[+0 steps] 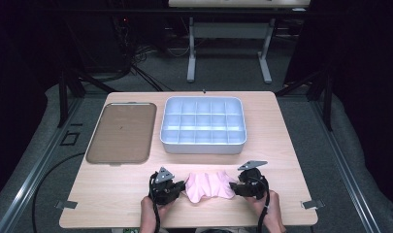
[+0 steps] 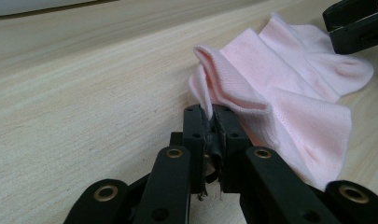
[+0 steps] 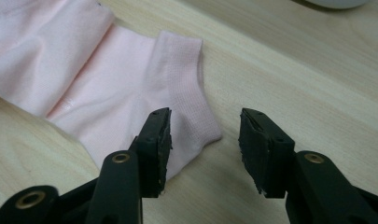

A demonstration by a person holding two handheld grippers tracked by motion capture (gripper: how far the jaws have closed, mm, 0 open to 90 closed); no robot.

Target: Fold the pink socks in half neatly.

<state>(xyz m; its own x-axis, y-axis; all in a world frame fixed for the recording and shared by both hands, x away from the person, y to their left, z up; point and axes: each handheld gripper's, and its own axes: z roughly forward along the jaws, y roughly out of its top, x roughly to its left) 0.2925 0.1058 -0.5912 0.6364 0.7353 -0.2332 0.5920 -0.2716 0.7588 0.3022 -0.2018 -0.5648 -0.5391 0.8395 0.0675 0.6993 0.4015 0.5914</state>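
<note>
- A pink sock (image 1: 209,186) lies bunched on the light wooden table (image 1: 111,189), near the table's front edge and just in front of the white divided tray (image 1: 203,125), apart from it.
- The left gripper (image 1: 180,186) sits at the sock's left end; in the left gripper view its jaws are pressed together on a ribbed fold of the sock (image 2: 280,88), pinching the cuff edge so it stands up off the table (image 2: 84,93).
- The right gripper (image 1: 234,187) sits at the sock's right end. In the right gripper view its jaws stand spread apart: the left one rests over the sock (image 3: 130,88) near its ribbed cuff, the right one over bare table (image 3: 289,70), with nothing held between them.
- In the left gripper view, the right gripper (image 2: 352,23) shows at the far end of the sock, its black jaws just above the fabric.
- The sock is wrinkled across its middle, with folds running between the two grippers.
- A person's hands hold the grippers from the table's front edge: the left hand (image 1: 150,213) behind the left gripper, the right hand (image 1: 269,208) behind the right one.
- The white divided tray has a grid of compartments, and I see nothing in them.
- A flat brown tray (image 1: 120,133) lies left of the white divided tray, well behind the sock.
</note>
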